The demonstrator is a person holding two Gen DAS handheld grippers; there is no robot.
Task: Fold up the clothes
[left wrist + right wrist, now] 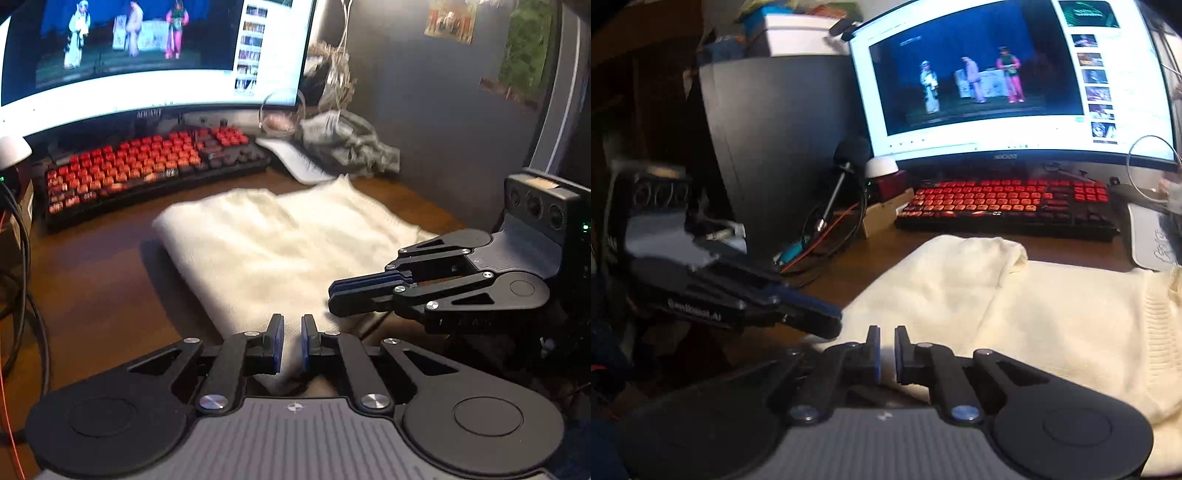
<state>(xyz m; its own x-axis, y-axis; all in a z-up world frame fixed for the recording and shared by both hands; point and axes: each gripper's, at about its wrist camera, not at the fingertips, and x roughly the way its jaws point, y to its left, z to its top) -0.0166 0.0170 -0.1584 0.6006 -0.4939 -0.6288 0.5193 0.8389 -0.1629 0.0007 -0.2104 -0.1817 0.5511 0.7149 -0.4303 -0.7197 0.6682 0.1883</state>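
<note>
A cream knitted garment lies folded flat on the brown desk, with its ribbed hem at the right in the right wrist view. My left gripper hovers over the garment's near edge. Only a narrow slit shows between its pads, and no cloth is visibly pinched. My right gripper comes in from the right over the same near edge, with its pads together. In the right wrist view my right gripper sits above the cloth, and the left gripper is shut beside the garment's left edge.
A red-lit keyboard and a lit monitor stand behind the garment. A crumpled grey cloth and a white pad lie at the back right. At the left are cables, a microphone and a dark tower.
</note>
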